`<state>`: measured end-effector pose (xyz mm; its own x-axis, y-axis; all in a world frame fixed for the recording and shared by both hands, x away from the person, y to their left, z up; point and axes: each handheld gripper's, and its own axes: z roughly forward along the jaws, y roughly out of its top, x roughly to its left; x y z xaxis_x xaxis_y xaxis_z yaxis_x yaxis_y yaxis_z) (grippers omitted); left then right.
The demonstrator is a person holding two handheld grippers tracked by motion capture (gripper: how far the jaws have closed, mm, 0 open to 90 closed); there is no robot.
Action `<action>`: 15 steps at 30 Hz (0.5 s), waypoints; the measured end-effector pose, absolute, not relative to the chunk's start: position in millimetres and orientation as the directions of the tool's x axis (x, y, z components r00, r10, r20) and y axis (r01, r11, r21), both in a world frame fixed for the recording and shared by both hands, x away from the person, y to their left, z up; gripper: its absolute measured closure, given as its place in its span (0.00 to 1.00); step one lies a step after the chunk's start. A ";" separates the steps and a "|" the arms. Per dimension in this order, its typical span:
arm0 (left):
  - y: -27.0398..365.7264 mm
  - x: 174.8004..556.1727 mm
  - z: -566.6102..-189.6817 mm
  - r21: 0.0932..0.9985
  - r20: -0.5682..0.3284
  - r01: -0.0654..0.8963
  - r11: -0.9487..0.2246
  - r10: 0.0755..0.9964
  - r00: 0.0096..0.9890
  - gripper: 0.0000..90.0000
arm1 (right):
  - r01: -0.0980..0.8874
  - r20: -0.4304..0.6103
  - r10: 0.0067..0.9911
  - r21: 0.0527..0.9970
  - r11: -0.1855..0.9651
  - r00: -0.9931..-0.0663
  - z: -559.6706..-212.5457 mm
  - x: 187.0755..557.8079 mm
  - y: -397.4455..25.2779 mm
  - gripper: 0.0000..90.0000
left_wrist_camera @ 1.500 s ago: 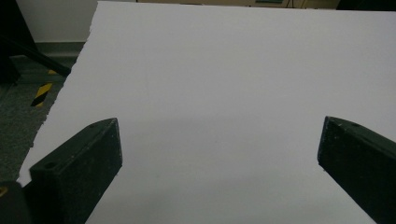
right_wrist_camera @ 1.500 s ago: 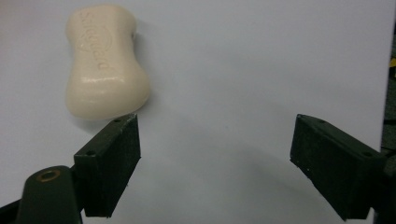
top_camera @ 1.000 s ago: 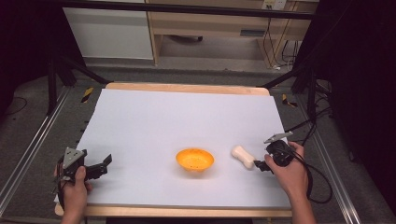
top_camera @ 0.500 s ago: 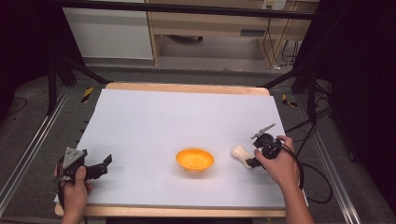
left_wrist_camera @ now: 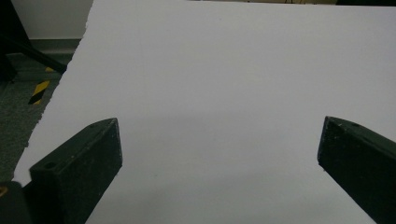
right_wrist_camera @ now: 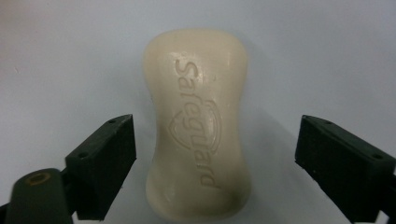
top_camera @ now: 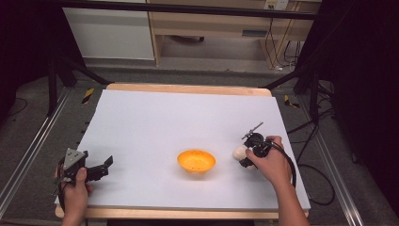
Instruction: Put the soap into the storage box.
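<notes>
Item: cream soap bar point(right_wrist_camera: 198, 123), flat on white table cover point(top_camera: 188, 122), near-right, just right of orange bowl point(top_camera: 196, 160); R gripper point(right_wrist_camera: 215, 158) directly above, jaws wide apart straddling bar, long axis running btwn them; L gripper point(top_camera: 96, 170) far off, open, idle.

Cream soap bar point(right_wrist_camera: 198, 126), orange bowl point(top_camera: 196, 161), white table sheet point(top_camera: 188, 117)

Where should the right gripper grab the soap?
Probably at the narrow waist of the soap, coming straight down from above. It lies flat, long axis running between the open jaws of the right gripper, so closing across the waist meets its short sides squarely.
</notes>
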<state>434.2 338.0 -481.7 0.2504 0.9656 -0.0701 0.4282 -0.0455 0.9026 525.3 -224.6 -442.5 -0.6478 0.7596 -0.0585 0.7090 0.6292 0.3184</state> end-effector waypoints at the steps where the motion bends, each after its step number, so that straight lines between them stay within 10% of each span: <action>1: 337.9 434.2 -481.7 0.902 -0.070 0.428 -0.046 0.966 0.250 0.00 | 0.719 -0.054 0.767 0.314 0.621 -0.639 -443.0 525.5 -223.2 0.19; 15: 337.7 434.6 -481.8 0.901 -0.070 0.432 -0.047 0.965 0.252 0.00 | 0.720 -0.015 0.755 0.287 0.632 -0.656 -450.8 529.4 -221.5 0.48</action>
